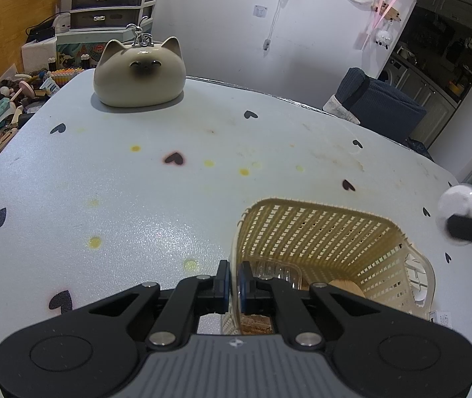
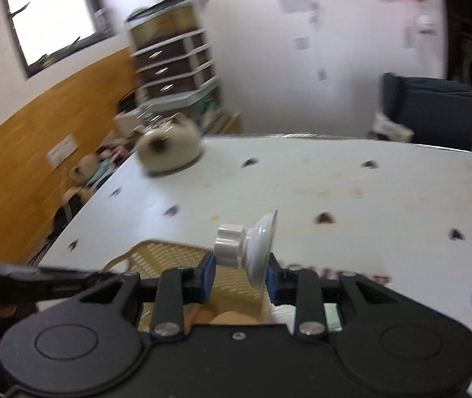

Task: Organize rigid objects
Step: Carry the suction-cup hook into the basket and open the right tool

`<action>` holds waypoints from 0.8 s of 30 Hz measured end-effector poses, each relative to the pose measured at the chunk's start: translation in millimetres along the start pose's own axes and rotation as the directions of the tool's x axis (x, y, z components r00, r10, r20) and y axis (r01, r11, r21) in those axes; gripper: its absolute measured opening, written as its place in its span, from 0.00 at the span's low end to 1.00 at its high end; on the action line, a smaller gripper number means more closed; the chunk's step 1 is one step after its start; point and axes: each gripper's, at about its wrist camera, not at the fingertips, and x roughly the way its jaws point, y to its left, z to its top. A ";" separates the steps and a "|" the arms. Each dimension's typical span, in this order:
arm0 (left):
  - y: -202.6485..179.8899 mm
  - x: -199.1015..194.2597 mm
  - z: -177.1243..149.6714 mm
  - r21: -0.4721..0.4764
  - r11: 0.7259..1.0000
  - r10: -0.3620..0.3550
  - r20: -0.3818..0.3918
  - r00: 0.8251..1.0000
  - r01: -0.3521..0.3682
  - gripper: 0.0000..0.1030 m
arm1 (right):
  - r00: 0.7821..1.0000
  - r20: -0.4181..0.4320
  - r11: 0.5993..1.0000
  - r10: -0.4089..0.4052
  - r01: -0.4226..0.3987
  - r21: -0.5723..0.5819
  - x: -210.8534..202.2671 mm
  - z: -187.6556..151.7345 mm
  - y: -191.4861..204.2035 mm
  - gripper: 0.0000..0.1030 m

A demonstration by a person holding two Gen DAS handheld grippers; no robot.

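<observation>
Inside, the cream lattice basket (image 1: 319, 232) on the heart-print table (image 1: 136, 199) holds a clear ribbed plastic piece (image 1: 275, 270) and something tan and rounded (image 1: 347, 287). Its near rim is pinched between the left gripper's (image 1: 232, 282) blue pads. Above the basket, the right gripper (image 2: 241, 270) clamps a white suction cup (image 2: 259, 248) with a ribbed knob; a glossy ceramic cat (image 1: 139, 74) sits far off.

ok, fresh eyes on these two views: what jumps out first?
The cat jar at the table's far left corner grabs the eye first. Next the basket near the front edge, its rim pinched by the left gripper. Then the white suction knob held up by the right gripper, above the basket.
</observation>
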 end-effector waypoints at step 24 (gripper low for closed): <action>2.0 0.5 -1.2 -0.007 1.000 -0.002 -0.006 1.000 0.002 0.05 | 0.914 -0.381 0.972 0.140 -0.053 0.230 123.1 -9.1 15.3 0.31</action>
